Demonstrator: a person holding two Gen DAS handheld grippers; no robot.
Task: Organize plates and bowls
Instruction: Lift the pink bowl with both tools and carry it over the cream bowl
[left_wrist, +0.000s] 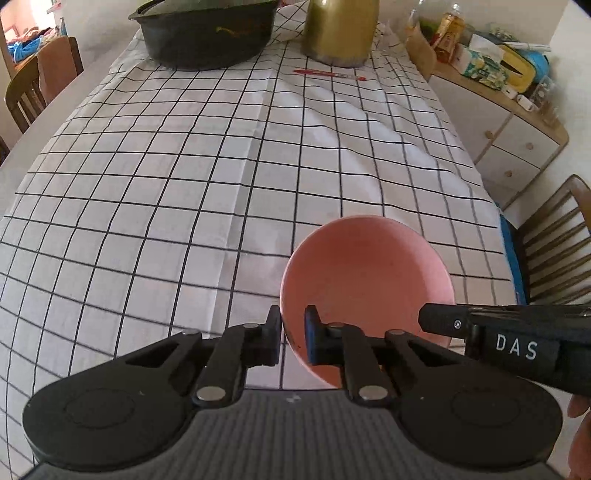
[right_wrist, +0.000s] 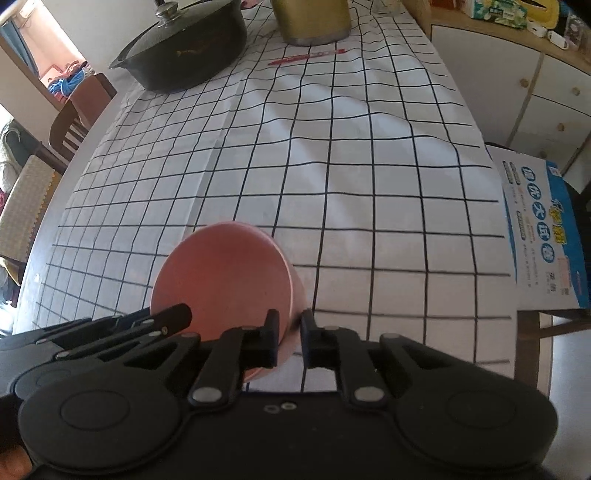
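One pink bowl (left_wrist: 365, 280), held clear of the checked tablecloth (left_wrist: 207, 177) at the near part of the surface, gripped from opposite sides: the left gripper (left_wrist: 292, 334) has its jaws clamped on the bowl's left rim, one finger inside the wall and one outside, and the right gripper (right_wrist: 288, 338) has its jaws clamped on the right rim in the same fashion. In the right wrist view the bowl (right_wrist: 225, 280) appears steeply tilted. Likely hazards: each hold bears on a thin, smooth rim only, so if the two hands drift apart or turn unevenly the bowl could twist out of one pair of jaws and drop onto the cloth; pulling in opposing directions could also strain or flex the rim. Count of items in view: one bowl, no plates, two grippers; at the far end of the surface one black lidded pot (right_wrist: 184, 51), one gold-coloured metal vessel (left_wrist: 338, 31) and one red pen (left_wrist: 328, 74); beyond the surface, one cabinet (left_wrist: 495, 125) carrying clutter and one blue-printed box (right_wrist: 543, 232) at the right edge
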